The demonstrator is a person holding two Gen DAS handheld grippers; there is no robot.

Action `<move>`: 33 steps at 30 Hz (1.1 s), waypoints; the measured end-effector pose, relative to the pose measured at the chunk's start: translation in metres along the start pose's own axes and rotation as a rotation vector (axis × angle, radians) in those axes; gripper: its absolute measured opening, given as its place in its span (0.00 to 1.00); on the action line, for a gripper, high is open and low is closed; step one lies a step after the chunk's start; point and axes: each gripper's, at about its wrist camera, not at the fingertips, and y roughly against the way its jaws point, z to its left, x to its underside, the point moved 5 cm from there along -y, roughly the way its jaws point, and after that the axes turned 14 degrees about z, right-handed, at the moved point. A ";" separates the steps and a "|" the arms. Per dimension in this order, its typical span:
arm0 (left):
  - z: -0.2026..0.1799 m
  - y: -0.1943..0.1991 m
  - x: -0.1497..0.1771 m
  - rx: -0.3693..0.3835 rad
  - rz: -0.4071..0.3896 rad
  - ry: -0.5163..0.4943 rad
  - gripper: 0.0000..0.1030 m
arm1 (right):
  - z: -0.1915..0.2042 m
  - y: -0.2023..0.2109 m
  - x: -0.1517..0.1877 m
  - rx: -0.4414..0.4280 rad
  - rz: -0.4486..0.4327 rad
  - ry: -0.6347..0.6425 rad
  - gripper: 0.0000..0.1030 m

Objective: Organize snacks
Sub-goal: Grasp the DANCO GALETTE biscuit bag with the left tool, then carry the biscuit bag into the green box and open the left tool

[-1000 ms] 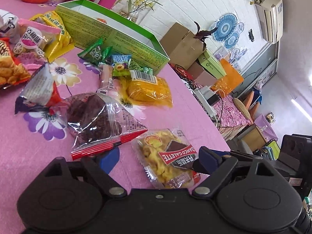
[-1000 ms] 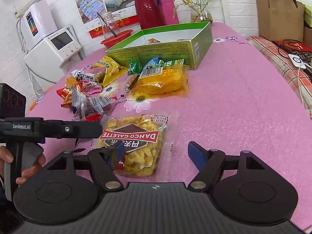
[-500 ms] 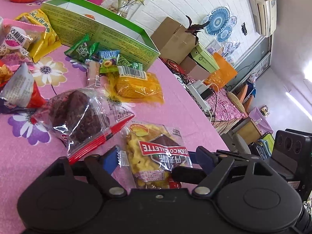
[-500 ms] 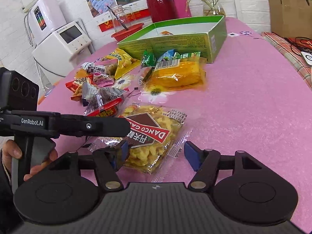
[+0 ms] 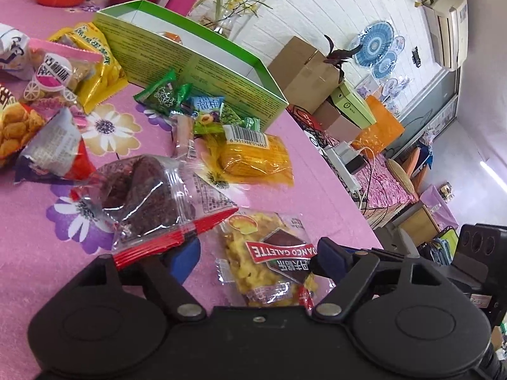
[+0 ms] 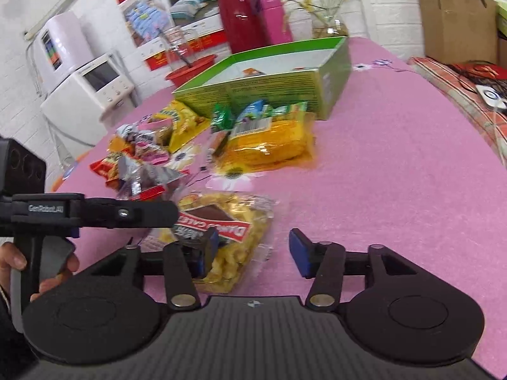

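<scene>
The Danco Galette snack bag (image 6: 221,237) lies flat on the pink surface (image 6: 396,190), low in the frame of both wrist views. The right tool (image 6: 252,251) is wide open around it, though its jaws have just closed a little; the left blue pad is touching or nearly touching the wrapper, while the right pad stands apart on bare cloth. To do this well, I would move the tool a bit to the left so both pads meet the bag evenly, then close gently (the chips inside look fragile). The left tool (image 5: 256,255) is open too, its pads on either side of the same bag.

The green cardboard box (image 6: 285,79), in the upper middle, is open and mostly empty; one small orange packet seems to lie inside.
</scene>
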 end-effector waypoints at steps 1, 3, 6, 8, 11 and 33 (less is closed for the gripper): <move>0.000 -0.001 -0.001 0.008 0.009 0.006 1.00 | -0.002 -0.002 0.001 -0.004 0.005 -0.010 0.95; -0.004 -0.003 -0.001 0.007 0.013 -0.006 1.00 | -0.004 -0.004 0.002 -0.028 0.000 -0.021 0.96; -0.011 -0.009 -0.002 -0.005 0.020 -0.037 1.00 | 0.001 -0.007 0.001 -0.051 0.000 -0.003 0.96; -0.012 -0.011 -0.002 -0.004 0.022 -0.044 1.00 | 0.005 -0.009 -0.001 -0.070 0.003 0.012 0.96; -0.010 -0.010 -0.002 -0.003 0.023 -0.046 1.00 | 0.009 -0.010 -0.001 -0.081 0.008 0.031 0.95; -0.013 -0.006 -0.014 -0.065 -0.004 -0.051 0.36 | 0.024 0.002 -0.011 -0.093 -0.056 0.103 0.44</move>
